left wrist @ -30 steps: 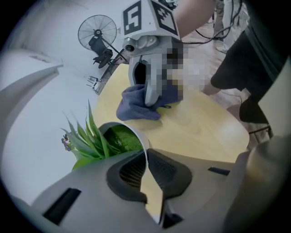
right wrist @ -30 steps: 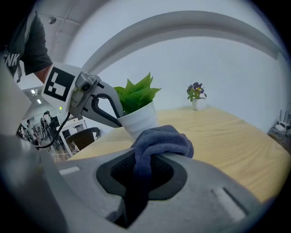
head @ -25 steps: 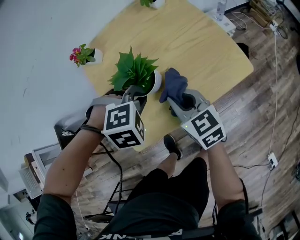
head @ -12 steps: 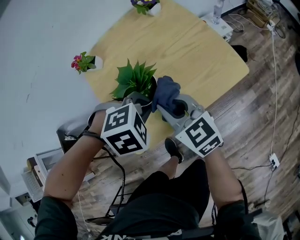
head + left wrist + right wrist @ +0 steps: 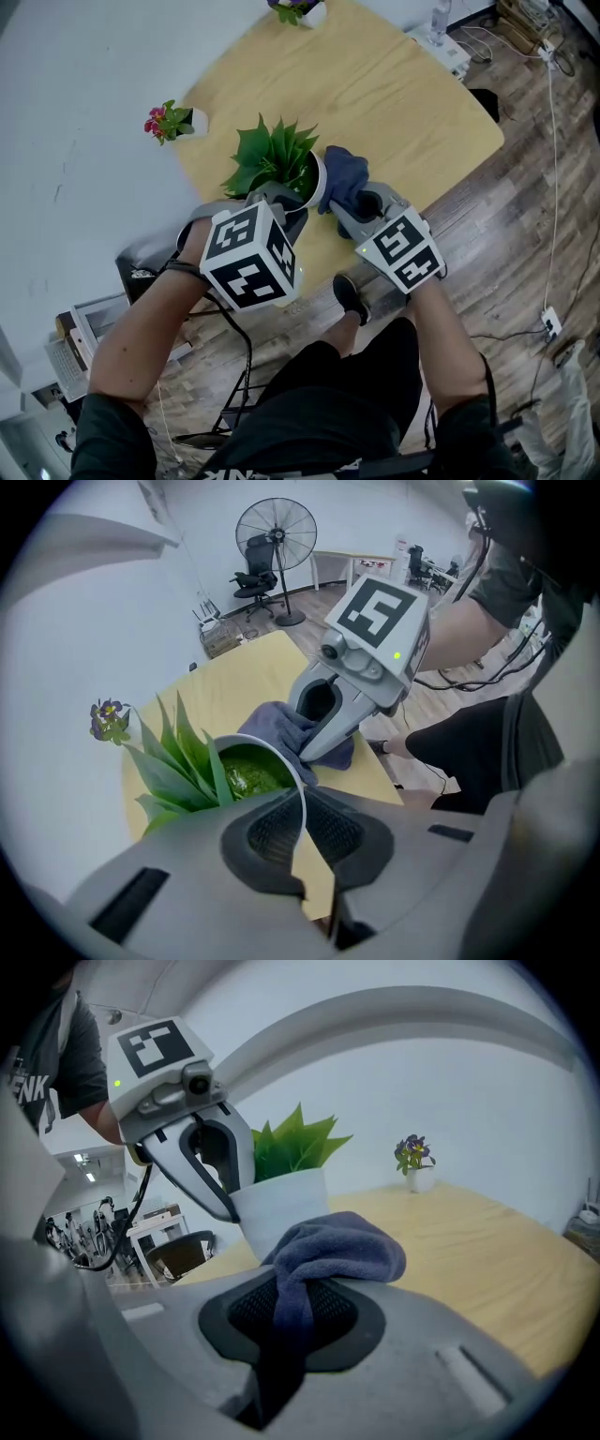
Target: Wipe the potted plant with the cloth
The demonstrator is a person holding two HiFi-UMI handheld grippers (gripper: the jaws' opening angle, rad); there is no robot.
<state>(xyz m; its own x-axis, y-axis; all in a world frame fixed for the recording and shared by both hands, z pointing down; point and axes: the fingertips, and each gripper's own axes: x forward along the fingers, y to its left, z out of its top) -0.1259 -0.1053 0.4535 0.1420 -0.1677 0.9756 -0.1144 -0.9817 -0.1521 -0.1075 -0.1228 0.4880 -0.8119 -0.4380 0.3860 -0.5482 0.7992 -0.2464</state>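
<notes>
The left gripper (image 5: 298, 199) is clamped on the rim of the potted plant (image 5: 274, 155). In the left gripper view the thin white pot wall (image 5: 299, 803) is seen pinched between the two black pads. The right gripper (image 5: 337, 195) is closed on the cloth (image 5: 343, 167): a twisted tail is nipped between its jaws and the rest is bunched ahead of them.

Writing: only square black-and-white markers are carried on the left cube (image 5: 248, 258) and the right cube (image 5: 405, 251), no readable words. White lettering is visible on the person's dark shirt (image 5: 80, 1044), but it is cropped by the frame edge and cannot be read (a few letters at most). A green light is lit on each gripper body.

Containers: the white pot is filled with a moss-like green layer (image 5: 246, 775), and long pointed green leaves rise from it on the side away from the cloth. A small white pot of pink flowers (image 5: 169, 120) is seen at the wall-side edge of the bench (image 5: 394, 84). Another small pot of purple flowers (image 5: 413, 1162) is set at the far end, well apart from the work.

Cloth: dark grey-blue, fleecy, crumpled into a lump. It is held just beside the pot's outer wall on the person's right, and contact is suggested in the left gripper view. The potted plant is placed near the bench's near edge, between the two grippers.
</notes>
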